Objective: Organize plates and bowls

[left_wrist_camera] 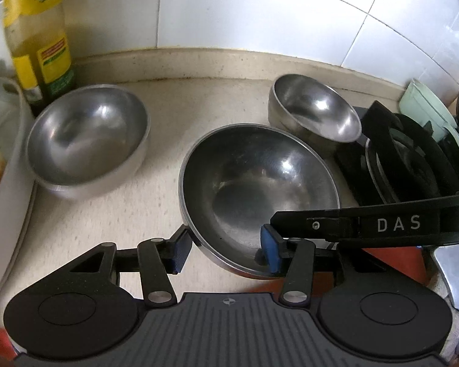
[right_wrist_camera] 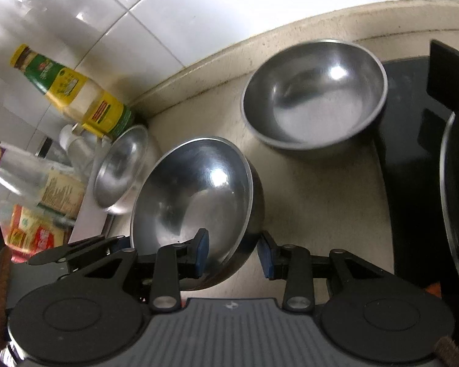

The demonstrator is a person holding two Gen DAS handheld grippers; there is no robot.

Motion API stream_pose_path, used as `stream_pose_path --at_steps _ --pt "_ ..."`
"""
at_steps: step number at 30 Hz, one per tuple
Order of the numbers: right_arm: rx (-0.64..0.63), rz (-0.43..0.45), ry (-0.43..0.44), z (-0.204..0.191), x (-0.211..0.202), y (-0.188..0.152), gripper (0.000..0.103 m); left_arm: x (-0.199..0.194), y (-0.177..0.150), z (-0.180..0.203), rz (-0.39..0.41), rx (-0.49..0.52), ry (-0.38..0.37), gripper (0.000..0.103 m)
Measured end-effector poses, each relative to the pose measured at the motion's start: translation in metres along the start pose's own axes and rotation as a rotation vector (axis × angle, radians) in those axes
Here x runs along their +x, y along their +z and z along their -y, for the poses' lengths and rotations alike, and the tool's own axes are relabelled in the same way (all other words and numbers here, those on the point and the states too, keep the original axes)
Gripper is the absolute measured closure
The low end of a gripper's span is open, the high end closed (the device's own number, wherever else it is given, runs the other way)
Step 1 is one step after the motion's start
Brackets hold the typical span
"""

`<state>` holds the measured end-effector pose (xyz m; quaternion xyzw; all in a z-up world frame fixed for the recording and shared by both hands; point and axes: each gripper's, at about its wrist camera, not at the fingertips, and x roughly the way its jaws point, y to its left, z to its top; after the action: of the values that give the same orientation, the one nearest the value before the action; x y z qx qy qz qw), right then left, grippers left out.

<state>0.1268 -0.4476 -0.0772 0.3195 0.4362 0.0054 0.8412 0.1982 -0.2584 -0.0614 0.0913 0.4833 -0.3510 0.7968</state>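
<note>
Three steel bowls sit on a beige counter. The big middle bowl (left_wrist_camera: pixel 257 189) (right_wrist_camera: pixel 195 202) lies between both grippers. My left gripper (left_wrist_camera: pixel 226 252) is open with its jaws astride the bowl's near rim, one pad inside and one outside. My right gripper (right_wrist_camera: pixel 234 258) is open and straddles the same bowl's rim from the other side. A second bowl (left_wrist_camera: pixel 87 137) (right_wrist_camera: pixel 121 168) stands at the left by the bottle. A third bowl (left_wrist_camera: pixel 316 111) (right_wrist_camera: pixel 315 91) stands at the back beside the stove.
A yellow-labelled oil bottle (left_wrist_camera: pixel 35 36) (right_wrist_camera: pixel 76 91) stands in the back corner by the tiled wall. A black gas stove grate (left_wrist_camera: pixel 407 153) (right_wrist_camera: pixel 419 140) with a pan lies to the right. Clear bottles and packets (right_wrist_camera: pixel 42 183) crowd the left.
</note>
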Motion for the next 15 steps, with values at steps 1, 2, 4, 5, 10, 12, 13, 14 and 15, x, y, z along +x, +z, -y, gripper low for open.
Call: stream_pose_path --at_steps 1,2,4,5,10,12,13,14,15 --pt "-0.001 -0.007 0.005 0.001 -0.002 -0.003 0.070 -0.001 -0.002 -0.001 -0.006 -0.002 -0.001 0.046" --pt "0.000 -0.016 0.006 0.000 -0.002 -0.006 0.070 -0.002 -0.005 -0.002 -0.016 -0.001 -0.001 0.046" --pt "-0.004 -0.042 0.004 -0.001 0.000 -0.009 0.070 -0.004 -0.009 -0.005 -0.020 -0.008 -0.004 0.041" --pt "-0.004 -0.055 0.002 -0.001 0.000 -0.010 0.069 -0.008 -0.012 -0.008 -0.012 -0.015 0.000 0.038" --pt "-0.046 -0.024 -0.049 -0.005 -0.017 -0.007 0.062 -0.030 -0.012 -0.033 0.045 -0.091 0.042 0.029" --pt "-0.054 0.001 -0.056 -0.005 -0.028 -0.002 0.060 -0.039 -0.011 -0.046 0.077 -0.149 0.064 0.025" --pt "-0.063 0.016 -0.062 -0.006 -0.033 0.001 0.060 -0.042 -0.009 -0.051 0.093 -0.181 0.080 0.024" --pt "-0.073 0.030 -0.067 -0.008 -0.036 0.004 0.057 -0.044 -0.008 -0.056 0.106 -0.205 0.090 0.024" --pt "-0.088 0.043 -0.071 -0.012 -0.039 0.007 0.054 -0.045 -0.006 -0.060 0.116 -0.230 0.100 0.023"
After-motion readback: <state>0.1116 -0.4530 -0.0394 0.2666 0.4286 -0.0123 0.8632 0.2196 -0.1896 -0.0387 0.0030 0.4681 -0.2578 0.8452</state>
